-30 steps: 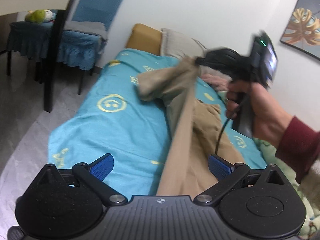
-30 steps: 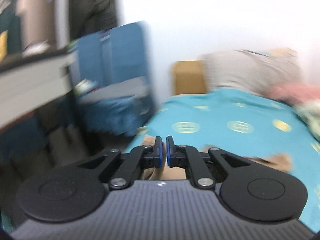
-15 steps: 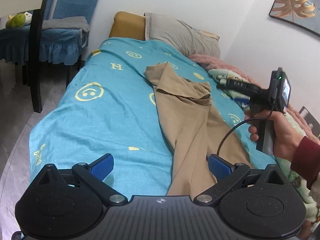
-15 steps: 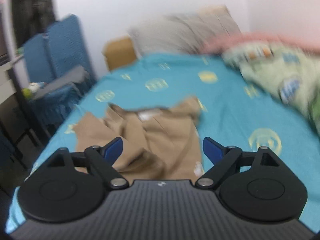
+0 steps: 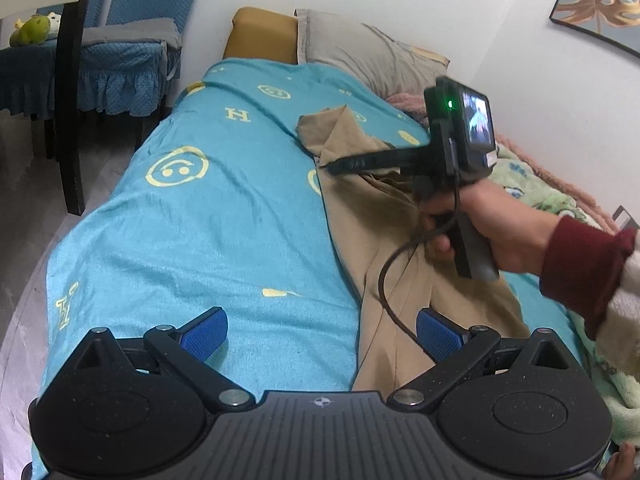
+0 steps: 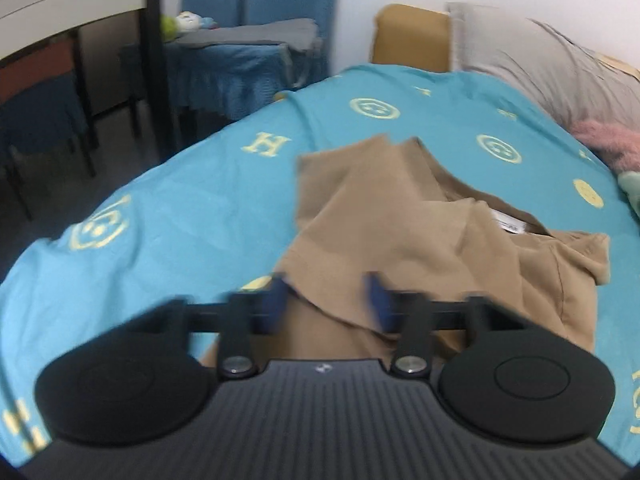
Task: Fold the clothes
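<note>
One tan garment [image 6: 420, 240] lying ahead; right gripper [image 6: 328, 304] closing around its fold; left gripper [image 5: 322, 334] staying spread, empty.

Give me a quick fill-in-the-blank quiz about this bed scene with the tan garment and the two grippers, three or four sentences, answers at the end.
1. The tan garment lies on a bedspread coloured ____.
2. The left gripper has its jaws wide ____ with nothing between them.
3. The jaws of the right gripper are ____ around a fold of the tan garment.
4. Against the wall at the head of the bed rests a pillow coloured ____.

Missing words: turquoise; open; closing; grey
</note>
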{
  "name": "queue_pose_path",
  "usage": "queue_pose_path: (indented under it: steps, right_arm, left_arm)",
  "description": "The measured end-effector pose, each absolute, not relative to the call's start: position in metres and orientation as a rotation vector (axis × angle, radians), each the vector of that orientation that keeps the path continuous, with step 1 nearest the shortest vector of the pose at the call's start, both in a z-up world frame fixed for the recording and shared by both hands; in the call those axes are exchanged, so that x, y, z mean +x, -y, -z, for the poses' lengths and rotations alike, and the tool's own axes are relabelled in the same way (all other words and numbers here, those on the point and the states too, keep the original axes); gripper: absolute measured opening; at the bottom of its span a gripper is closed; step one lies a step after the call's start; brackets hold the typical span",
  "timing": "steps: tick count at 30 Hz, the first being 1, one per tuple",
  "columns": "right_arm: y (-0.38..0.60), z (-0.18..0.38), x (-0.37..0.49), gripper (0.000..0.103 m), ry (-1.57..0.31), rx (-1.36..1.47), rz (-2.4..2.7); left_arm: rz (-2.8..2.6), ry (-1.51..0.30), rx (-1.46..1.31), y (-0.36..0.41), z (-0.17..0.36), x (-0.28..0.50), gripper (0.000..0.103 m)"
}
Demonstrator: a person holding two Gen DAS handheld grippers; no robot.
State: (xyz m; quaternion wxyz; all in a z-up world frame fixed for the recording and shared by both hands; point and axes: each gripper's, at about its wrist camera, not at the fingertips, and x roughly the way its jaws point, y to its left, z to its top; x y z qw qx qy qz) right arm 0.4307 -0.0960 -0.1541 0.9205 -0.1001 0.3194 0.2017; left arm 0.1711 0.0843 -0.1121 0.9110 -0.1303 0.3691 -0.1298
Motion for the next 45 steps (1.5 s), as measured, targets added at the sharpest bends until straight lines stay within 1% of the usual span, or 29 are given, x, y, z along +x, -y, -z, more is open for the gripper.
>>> queue_pose_path:
  steps: [3, 7, 10, 14, 17, 19, 20, 22, 23, 24, 27, 31, 36, 40, 45]
  right_arm:
    - [0.125, 0.138, 0.433, 0.007, -0.576, -0.04, -0.362]
    - [0.171, 0.115, 0.445, 0.007, -0.471, 0.121, -0.237]
    - [0.197, 0.111, 0.465, 0.007, -0.447, 0.165, -0.11]
    - [0.233, 0.126, 0.501, 0.007, -0.534, 0.24, 0.025]
    - [0.238, 0.138, 0.51, 0.01, -0.609, 0.214, 0.002]
    - [0.241, 0.136, 0.506, 0.012, -0.621, 0.201, -0.028]
    - [0.242, 0.135, 0.503, 0.021, -0.627, 0.195, -0.042]
    - [0.241, 0.125, 0.486, 0.082, -0.605, 0.209, -0.069]
    - [0.24, 0.12, 0.477, 0.09, -0.593, 0.215, -0.082]
    - [0.236, 0.109, 0.463, 0.088, -0.574, 0.208, -0.093]
    - [0.226, 0.079, 0.417, 0.088, -0.534, 0.201, -0.133]
    - [0.213, 0.037, 0.331, 0.088, -0.484, 0.185, -0.157]
    - [0.208, -0.001, 0.222, 0.088, -0.452, 0.176, -0.201]
    - [0.208, -0.009, 0.15, 0.088, -0.47, 0.171, -0.196]
    - [0.232, 0.012, 0.093, 0.088, -0.545, 0.329, -0.207]
  left_arm:
    - [0.28, -0.765, -0.276, -0.084, 0.114, 0.172, 0.102]
    - [0.305, -0.755, -0.276, -0.081, 0.112, 0.169, 0.102]
    - [0.319, -0.749, -0.257, -0.077, 0.113, 0.167, 0.102]
    - [0.338, -0.76, -0.251, -0.073, 0.117, 0.172, 0.102]
    - [0.333, -0.775, -0.245, -0.071, 0.122, 0.177, 0.102]
    - [0.333, -0.783, -0.245, -0.07, 0.123, 0.18, 0.101]
    - [0.333, -0.784, -0.241, -0.07, 0.124, 0.181, 0.101]
    - [0.336, -0.775, -0.23, -0.069, 0.121, 0.18, 0.101]
    - [0.338, -0.769, -0.224, -0.069, 0.12, 0.179, 0.101]
    - [0.341, -0.764, -0.22, -0.068, 0.118, 0.177, 0.101]
    - [0.337, -0.737, -0.214, -0.068, 0.11, 0.17, 0.1]
    - [0.36, -0.675, -0.246, -0.071, 0.094, 0.157, 0.1]
    - [0.344, -0.653, -0.194, -0.065, 0.077, 0.134, 0.1]
    - [0.332, -0.681, -0.306, -0.081, 0.067, 0.123, 0.1]
    - [0.278, -0.799, -0.498, -0.114, 0.079, 0.124, 0.099]
